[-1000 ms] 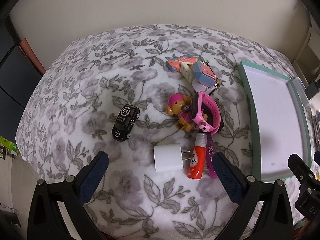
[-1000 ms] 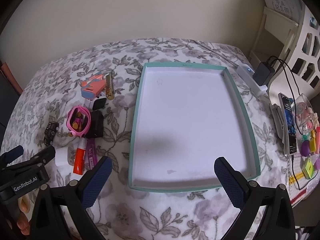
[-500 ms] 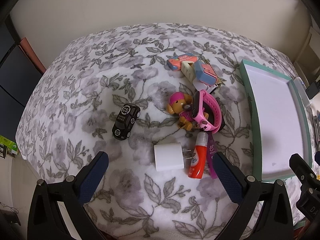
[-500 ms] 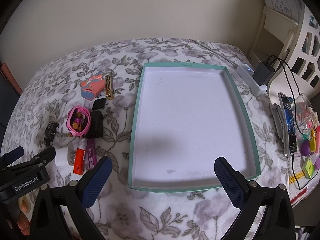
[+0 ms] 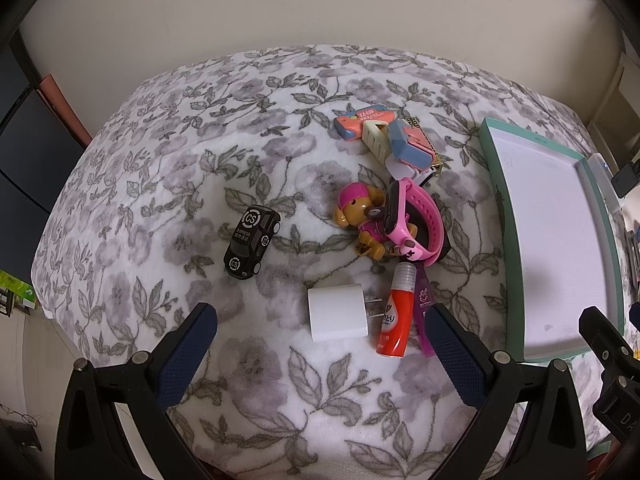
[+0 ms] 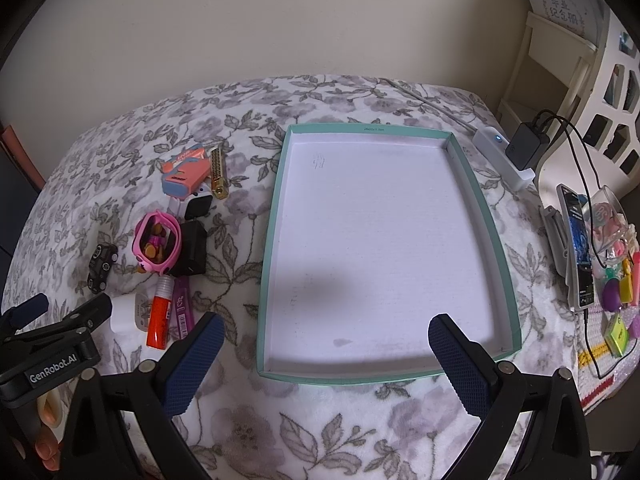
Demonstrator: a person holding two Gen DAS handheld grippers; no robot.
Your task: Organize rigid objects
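One teal tray (image 6: pixel 498 236), nothing in it, lies right of the clutter on the floral blanket (image 5: pixel 168 184). Left of it: one black toy car (image 5: pixel 251 241), one white charger (image 5: pixel 337 313), one red glue tube (image 5: pixel 393 324) (charger prongs touching the tube). Left gripper (image 5: pixel 320 354) and right gripper (image 6: pixel 326 360) both spread wide, gripping nothing.

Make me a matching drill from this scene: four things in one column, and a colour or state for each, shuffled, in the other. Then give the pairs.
Things:
1. toy car
2. wall charger
3. glue bottle
4. tray

Colour or state:
A. white cube with two metal prongs
B. teal rim, nothing inside
C. black, with a CS logo on the roof
D. orange-red, lying on its side with a clear cap

Pairs: 1-C, 2-A, 3-D, 4-B
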